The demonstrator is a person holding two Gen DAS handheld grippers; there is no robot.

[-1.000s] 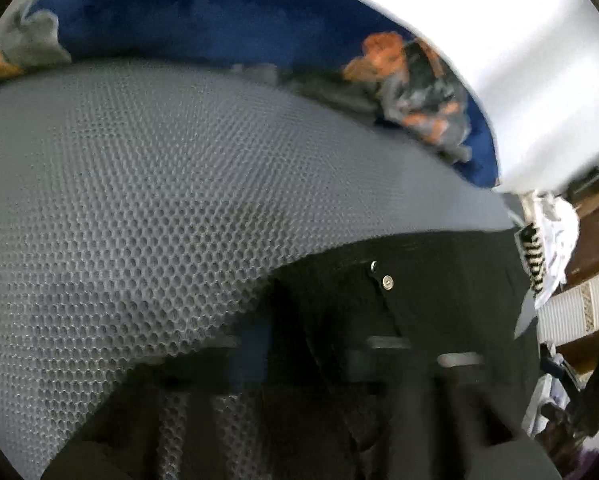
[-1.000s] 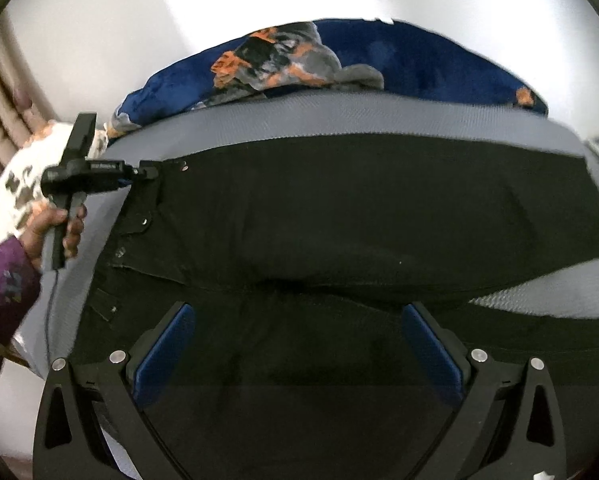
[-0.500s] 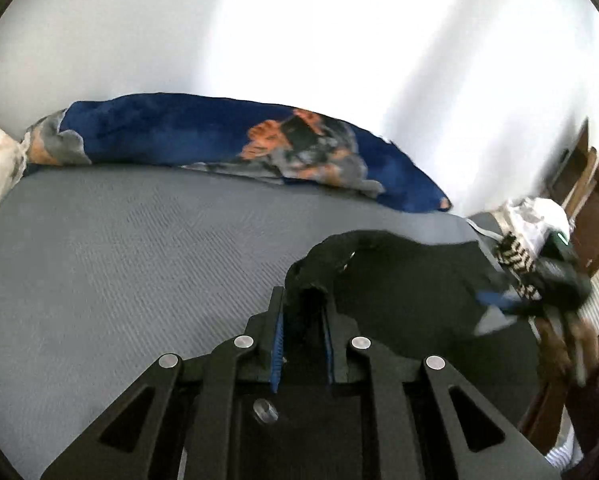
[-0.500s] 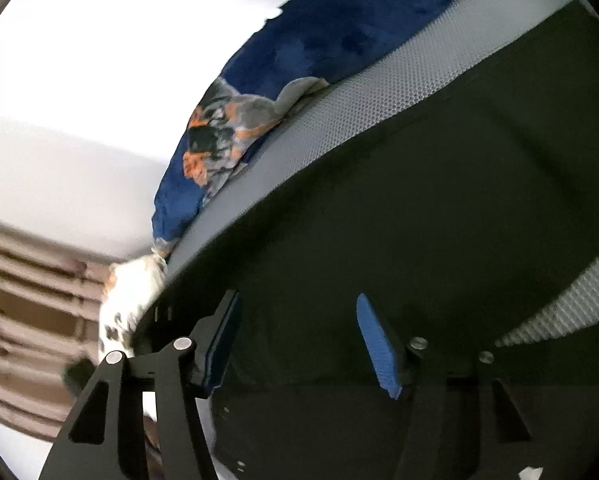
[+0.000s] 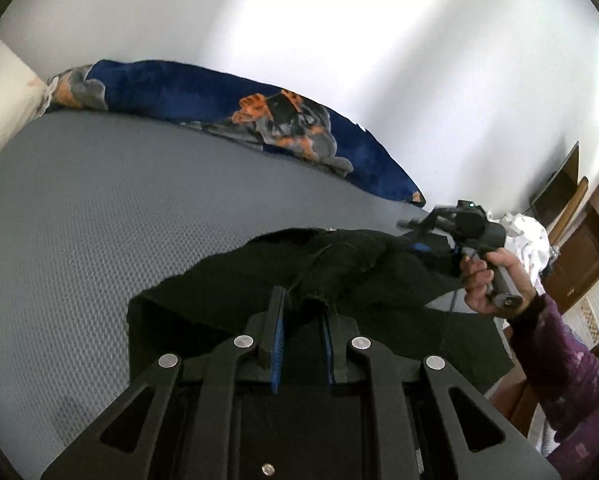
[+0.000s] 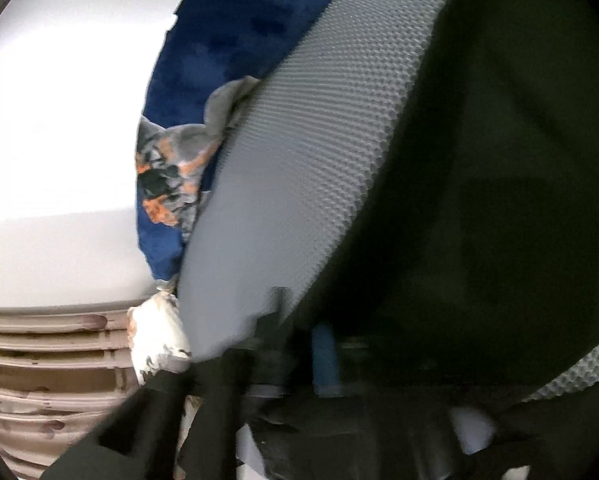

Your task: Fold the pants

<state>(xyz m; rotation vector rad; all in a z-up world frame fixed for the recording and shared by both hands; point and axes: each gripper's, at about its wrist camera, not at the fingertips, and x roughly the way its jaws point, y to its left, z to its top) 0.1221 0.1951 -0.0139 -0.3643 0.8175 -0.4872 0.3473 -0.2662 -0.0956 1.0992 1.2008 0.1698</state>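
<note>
Black pants (image 5: 359, 272) lie on a grey textured mattress (image 5: 99, 220). My left gripper (image 5: 303, 308) is shut on a bunched edge of the pants and holds it lifted off the mattress. My right gripper (image 5: 423, 244) shows in the left wrist view, held in a hand at the far side of the pants, its blue pads closed on the fabric. In the right wrist view the picture is blurred; the pants (image 6: 499, 200) fill the right side and the right gripper (image 6: 299, 336) has its fingers close together on the cloth edge.
A blue blanket with orange and grey print (image 5: 259, 120) lies along the white wall behind the mattress. A patterned pillow (image 5: 3, 96) sits at the left. Wooden furniture and white laundry (image 5: 527, 232) stand at the right. Beige slats (image 6: 51, 360) show beside the bed.
My left gripper closed on the pants' edge and lifted it up. My right gripper went from wide open over the pants to closed on the fabric, tilting strongly.
</note>
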